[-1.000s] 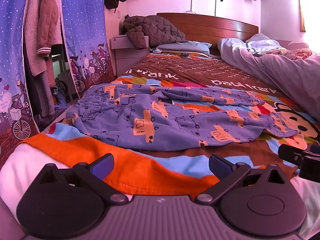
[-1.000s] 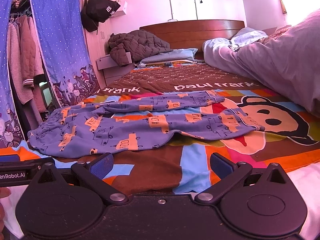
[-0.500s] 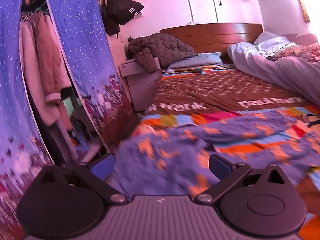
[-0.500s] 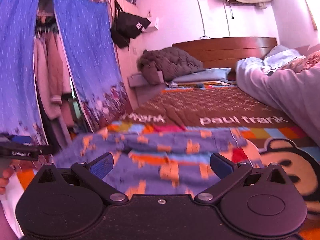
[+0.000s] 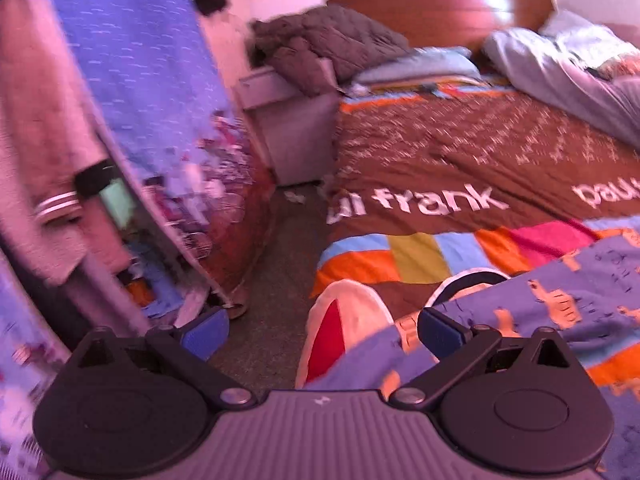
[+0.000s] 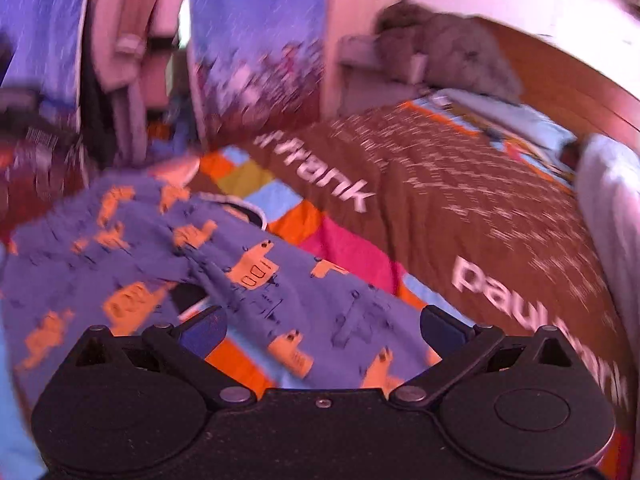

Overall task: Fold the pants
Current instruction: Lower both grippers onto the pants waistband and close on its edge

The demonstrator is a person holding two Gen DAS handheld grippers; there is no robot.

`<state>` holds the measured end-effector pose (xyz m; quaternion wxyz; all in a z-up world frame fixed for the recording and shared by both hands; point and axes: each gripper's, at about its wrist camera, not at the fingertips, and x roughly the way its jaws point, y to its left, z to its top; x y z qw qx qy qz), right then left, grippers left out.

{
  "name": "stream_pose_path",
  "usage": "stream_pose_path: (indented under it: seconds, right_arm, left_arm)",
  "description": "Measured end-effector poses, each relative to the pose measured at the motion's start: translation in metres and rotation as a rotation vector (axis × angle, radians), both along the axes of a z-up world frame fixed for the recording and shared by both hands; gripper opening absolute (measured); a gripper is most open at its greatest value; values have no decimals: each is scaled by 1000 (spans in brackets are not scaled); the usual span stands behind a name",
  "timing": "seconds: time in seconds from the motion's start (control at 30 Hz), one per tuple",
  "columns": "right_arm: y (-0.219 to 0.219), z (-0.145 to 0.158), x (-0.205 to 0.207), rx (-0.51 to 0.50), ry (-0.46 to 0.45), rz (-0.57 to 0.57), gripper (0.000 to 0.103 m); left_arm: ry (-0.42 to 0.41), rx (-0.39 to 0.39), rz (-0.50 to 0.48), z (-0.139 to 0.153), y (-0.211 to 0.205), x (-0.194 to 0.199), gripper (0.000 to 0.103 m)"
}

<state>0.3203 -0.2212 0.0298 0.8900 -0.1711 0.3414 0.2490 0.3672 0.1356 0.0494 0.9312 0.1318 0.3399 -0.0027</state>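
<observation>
The pants (image 6: 132,264) are blue-purple with orange prints and lie spread on the colourful bedspread (image 6: 420,184). In the left wrist view their edge (image 5: 560,300) shows at the lower right, at the left side of the bed. My left gripper (image 5: 320,330) is open and empty, over the bed's left edge just above the pants' corner. My right gripper (image 6: 320,328) is open and empty, low over the middle of the pants. Both views are blurred by motion.
A strip of floor (image 5: 264,320) runs left of the bed. A blue curtain (image 5: 140,80) and hanging clothes (image 5: 36,140) stand beside it. A nightstand (image 5: 288,120) with a dark jacket (image 5: 328,48) and a grey duvet (image 5: 568,68) are at the far end.
Both grippers have moved forward from the foot of the bed and swung left. The left one now looks over the bed's left edge, the right one is over the pants. Both stay open.
</observation>
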Motion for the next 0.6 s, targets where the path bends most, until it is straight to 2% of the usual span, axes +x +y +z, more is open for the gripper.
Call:
stream_pose_path:
  seconds: [0.07,0.1,0.17,0.2,0.27,0.37,0.43,0.47,0.5,0.53,0.6]
  right_arm:
    - [17,-19,24,-49,5,49,102]
    - [23,-29,34,-62,11,70,100]
    - [33,-46,55,-79,31,93,92]
    - [36,-52,65,-75,42,95,88]
    - [38,-64,86,-53,73,84,87]
    - [39,-74,115,-31,113,73,81]
    - [42,-77,131,-28,128,80,76]
    - [44,-79,138,-28,139,91,75]
    - [46,-81,144,-29,155,102,73]
    - [48,-82,148,-28,172,112,73]
    - [52,-83,154,-16,193,136,72]
  left_arm:
    - [41,40,-60,-17,3,25,96]
    - [61,69,-81,-26,3,36,90]
    - [106,86,-123,-42,5,52,87]
    - [131,76,-143,-48,5,57,87]
    - [188,33,-192,-60,5,63,87]
    - [231,-22,-256,-71,4,63,86]
    - [263,-16,-266,-78,1,64,72]
    - [294,3,-251,-82,-1,66,49]
    - [331,7,-237,-85,-2,69,40]
    - [340,-10,-219,-86,-1,71,38]
    - [342,-15,-214,-83,-3,71,14]
